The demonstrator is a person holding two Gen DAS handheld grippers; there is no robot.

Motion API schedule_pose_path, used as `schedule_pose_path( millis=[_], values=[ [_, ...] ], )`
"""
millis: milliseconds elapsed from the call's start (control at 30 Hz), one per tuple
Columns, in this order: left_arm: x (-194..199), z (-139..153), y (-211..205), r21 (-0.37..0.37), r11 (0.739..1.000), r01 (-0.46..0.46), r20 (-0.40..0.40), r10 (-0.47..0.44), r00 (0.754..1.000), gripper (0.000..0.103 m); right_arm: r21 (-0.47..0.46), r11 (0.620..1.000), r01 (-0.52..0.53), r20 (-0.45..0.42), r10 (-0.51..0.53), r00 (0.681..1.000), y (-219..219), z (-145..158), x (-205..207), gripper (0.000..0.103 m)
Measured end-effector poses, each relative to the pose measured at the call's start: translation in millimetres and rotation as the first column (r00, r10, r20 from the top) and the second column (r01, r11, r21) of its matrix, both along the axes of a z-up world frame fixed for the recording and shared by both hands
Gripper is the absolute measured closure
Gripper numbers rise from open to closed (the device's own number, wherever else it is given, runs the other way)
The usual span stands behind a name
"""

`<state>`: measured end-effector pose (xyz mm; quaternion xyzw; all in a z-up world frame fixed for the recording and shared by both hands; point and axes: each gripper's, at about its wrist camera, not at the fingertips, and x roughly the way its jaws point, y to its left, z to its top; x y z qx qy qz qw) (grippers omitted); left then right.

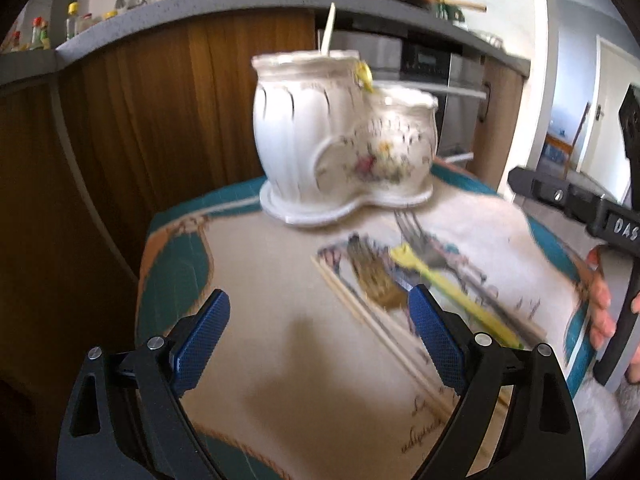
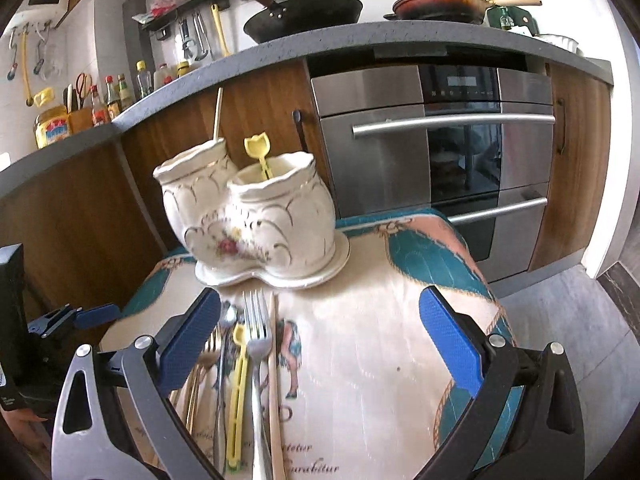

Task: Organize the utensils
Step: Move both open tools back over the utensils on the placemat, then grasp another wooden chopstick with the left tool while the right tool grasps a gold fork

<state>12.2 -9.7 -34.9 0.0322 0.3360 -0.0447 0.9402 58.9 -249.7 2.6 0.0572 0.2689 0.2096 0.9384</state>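
Utensils (image 2: 256, 360) beside ceramic holder (image 2: 248, 216)

Domestic kitchen. Built-in stainless oven (image 2: 448, 152) set under a grey stone countertop (image 2: 360, 42), with wood-fronted cabinets (image 2: 256, 112) beside it. Above the countertop, a black frying pan (image 2: 304, 14) and an orange pan (image 2: 438, 4); at its left end, sauce bottles (image 2: 116, 96) and hanging utensils (image 2: 196, 38).

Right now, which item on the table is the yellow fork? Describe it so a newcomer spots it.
Start at the white double-pot ceramic holder on the patterned cloth. In front of it lies a row of loose utensils; the yellow fork sits between a spoon and the silver fork. It is the only plastic-looking, bright yellow one.
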Motion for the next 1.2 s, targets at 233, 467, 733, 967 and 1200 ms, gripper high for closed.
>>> schedule_pose_path(
  millis=[233,467,733,967,1200],
  values=[
    [-3,-13,-11,0.021,1.0,0.02,-0.116,-0.017,0.993,0.017,-0.014,1.0,-0.002,0.015,0.002,1.0,0,0,-3,0.005],
    [-5,-22,-13,0.027,0.999,0.018,-0.161,-0.013,0.987,0.029,-0.033,0.999,-0.026,0.029,0.027,0.999,4,0,-3,0.005],
    [8,-20,-25,0.013,0.999,0.031,-0.21,-0.028,0.977,0.048,-0.047,0.998,-0.039,0.045,0.041,0.998,6,2,-4,0.005],
    [13,-18,-22,0.031,0.998,0.06,-0.254,-0.05,0.966,0.072,-0.038,0.998,-0.043,0.048,0.045,0.998,2,3,-6,0.005],
    [15,-19,-19,0.057,0.994,0.09,-0.3,-0.069,0.952,0.091,-0.033,0.998,-0.048,0.038,0.049,0.998,1,4,-5,0.005]
  ],
)
